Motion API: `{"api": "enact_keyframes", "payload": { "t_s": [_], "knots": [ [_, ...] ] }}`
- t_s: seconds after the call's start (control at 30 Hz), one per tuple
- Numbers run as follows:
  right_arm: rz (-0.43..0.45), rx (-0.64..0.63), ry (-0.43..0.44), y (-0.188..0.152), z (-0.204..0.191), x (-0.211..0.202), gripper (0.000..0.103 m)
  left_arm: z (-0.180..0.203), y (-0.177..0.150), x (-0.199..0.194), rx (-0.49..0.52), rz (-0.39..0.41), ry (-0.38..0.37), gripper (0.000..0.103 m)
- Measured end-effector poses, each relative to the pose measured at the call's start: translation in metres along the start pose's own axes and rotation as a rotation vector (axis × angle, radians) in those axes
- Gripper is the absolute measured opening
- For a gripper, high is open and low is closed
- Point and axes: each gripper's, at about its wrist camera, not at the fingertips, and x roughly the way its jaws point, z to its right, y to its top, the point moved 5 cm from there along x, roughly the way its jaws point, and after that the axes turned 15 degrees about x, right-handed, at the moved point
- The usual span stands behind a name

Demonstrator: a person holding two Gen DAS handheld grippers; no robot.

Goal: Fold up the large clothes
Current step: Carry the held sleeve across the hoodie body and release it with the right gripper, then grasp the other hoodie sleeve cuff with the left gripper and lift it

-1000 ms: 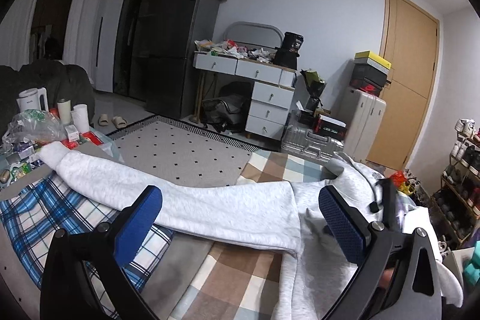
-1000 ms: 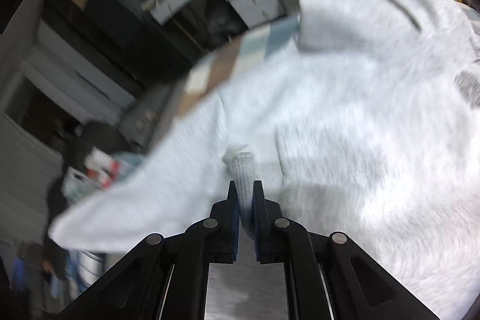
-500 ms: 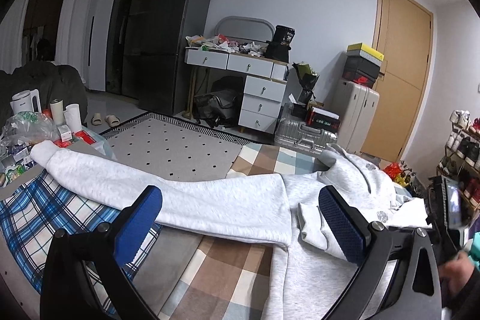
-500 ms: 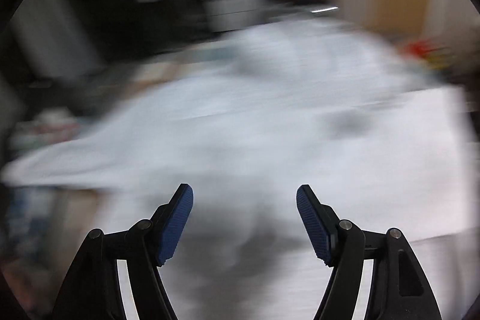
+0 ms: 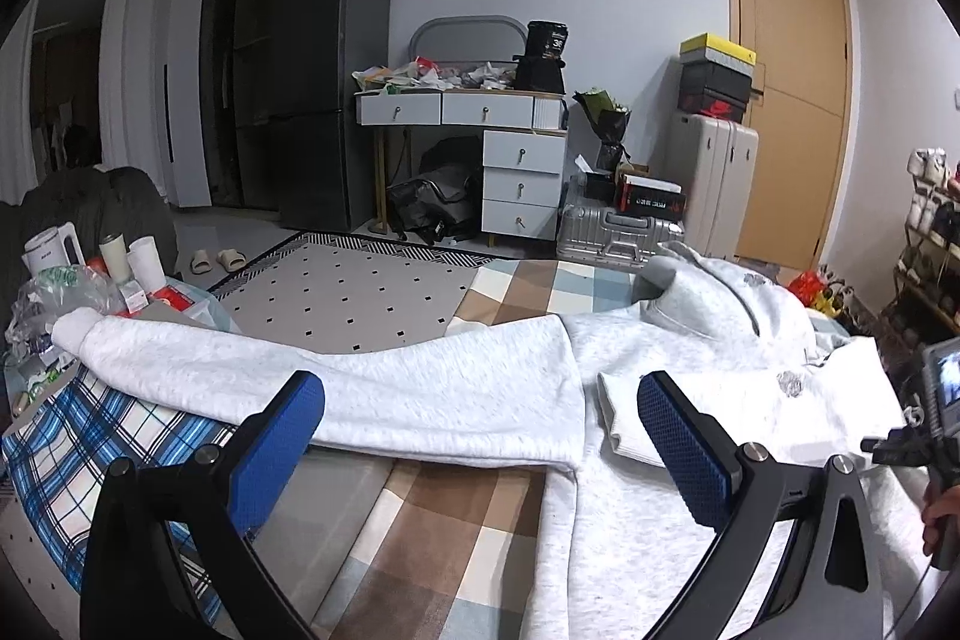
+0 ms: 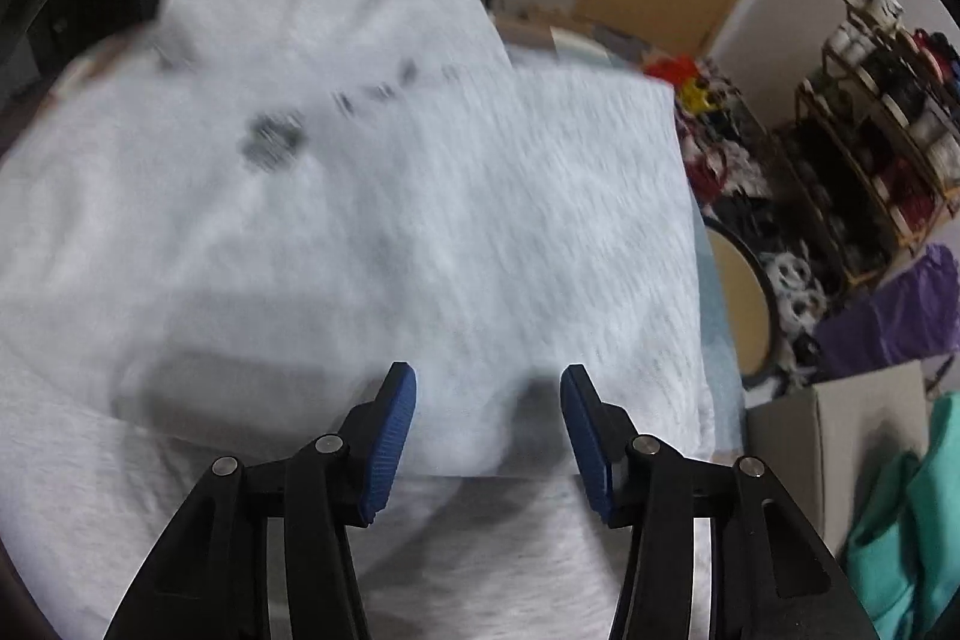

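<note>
A light grey hoodie point(image 5: 690, 388) lies flat on the checked bedspread point(image 5: 456, 538). One sleeve point(image 5: 312, 376) stretches out to the left. The other sleeve point(image 6: 480, 232) is folded across the chest, its cuff point(image 5: 618, 412) lying on the body. My left gripper point(image 5: 480, 436) is open and empty, held above the outstretched sleeve. My right gripper point(image 6: 487, 430) is open and empty, just above the folded sleeve; the view is blurred by motion. The right gripper's body also shows in the left wrist view point(image 5: 936, 430) at the right edge.
A blue plaid cloth point(image 5: 90, 436) and cluttered bottles and bags point(image 5: 78, 280) lie at the left end of the bed. A dresser point(image 5: 480, 160), suitcases point(image 5: 660, 208) and a door point(image 5: 786, 100) stand behind. A shoe rack point(image 6: 888, 100) and a cardboard box point(image 6: 834, 448) are to the right.
My right gripper let go of the sleeve cuff, opened and swung right over the hoodie. The sleeve now lies folded across the chest. The left gripper tilted slightly.
</note>
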Motion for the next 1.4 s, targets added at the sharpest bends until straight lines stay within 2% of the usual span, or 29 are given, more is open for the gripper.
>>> {"api": "enact_keyframes", "payload": {
  "t_s": [0.07,0.13,0.2,0.23,0.27,0.3,0.33,0.4,0.47,0.6,0.67,0.73,0.83,0.87,0.93,1.03,1.13,1.2,1.3,1.4],
  "knots": [
    [-0.013,-0.015,0.081,-0.007,-0.015,-0.002,0.051,0.002,0.001,0.0,0.008,0.0,0.008,0.102],
    [-0.005,-0.021,0.104,-0.007,-0.027,0.001,0.052,0.003,0.001,0.001,0.015,-0.002,0.013,0.102],
    [-0.042,-0.002,0.152,-0.015,-0.043,0.014,0.052,0.004,0.001,0.004,0.029,-0.009,0.034,0.102],
    [-0.054,-0.005,0.149,-0.02,-0.053,0.017,0.052,0.005,0.001,0.006,0.033,-0.017,0.042,0.102],
    [-0.052,-0.026,0.112,-0.028,-0.064,0.018,0.053,0.004,0.0,0.008,0.034,-0.028,0.044,0.102],
    [0.037,-0.072,0.051,-0.031,-0.073,0.012,0.056,0.003,-0.002,0.01,0.034,-0.039,0.045,0.102],
    [0.051,-0.117,0.011,-0.038,-0.08,0.011,0.063,0.002,-0.003,0.011,0.034,-0.046,0.047,0.102],
    [0.099,-0.187,-0.055,-0.047,-0.091,-0.001,0.063,-0.003,-0.005,0.013,0.03,-0.057,0.057,0.102],
    [0.096,-0.179,0.02,-0.053,-0.096,-0.018,0.063,-0.008,-0.006,0.013,0.021,-0.061,0.063,0.102],
    [0.128,-0.05,0.21,-0.068,-0.1,-0.076,0.068,-0.015,-0.007,0.016,-0.007,-0.08,0.072,0.102],
    [0.187,0.026,0.327,-0.08,-0.096,-0.113,0.075,-0.019,-0.009,0.019,-0.024,-0.094,0.073,0.102],
    [0.263,0.083,0.438,-0.092,-0.092,-0.147,0.086,-0.022,-0.011,0.021,-0.033,-0.109,0.072,0.102],
    [0.404,0.173,0.547,-0.115,-0.078,-0.185,0.103,-0.027,-0.017,0.024,-0.048,-0.142,0.06,0.102],
    [0.447,0.194,0.573,-0.125,-0.073,-0.193,0.103,-0.031,-0.019,0.024,-0.058,-0.151,0.06,0.102],
    [0.477,0.215,0.636,-0.139,-0.069,-0.206,0.103,-0.039,-0.024,0.023,-0.088,-0.167,0.063,0.102],
    [0.446,0.24,0.688,-0.137,-0.066,-0.21,0.103,-0.054,-0.029,0.021,-0.128,-0.196,0.087,0.102],
    [0.44,0.266,0.653,-0.129,-0.065,-0.201,0.103,-0.073,-0.033,0.019,-0.183,-0.229,0.048,0.102],
    [0.401,0.297,0.689,-0.127,-0.065,-0.194,0.103,-0.09,-0.034,0.015,-0.191,-0.238,0.045,0.102],
    [0.348,0.334,0.752,-0.124,-0.067,-0.188,0.103,-0.134,-0.036,0.012,-0.226,-0.269,0.075,0.102],
    [0.351,0.348,0.78,-0.124,-0.066,-0.19,0.103,-0.188,-0.051,0.014,-0.34,-0.327,0.121,0.102]
  ]
}}
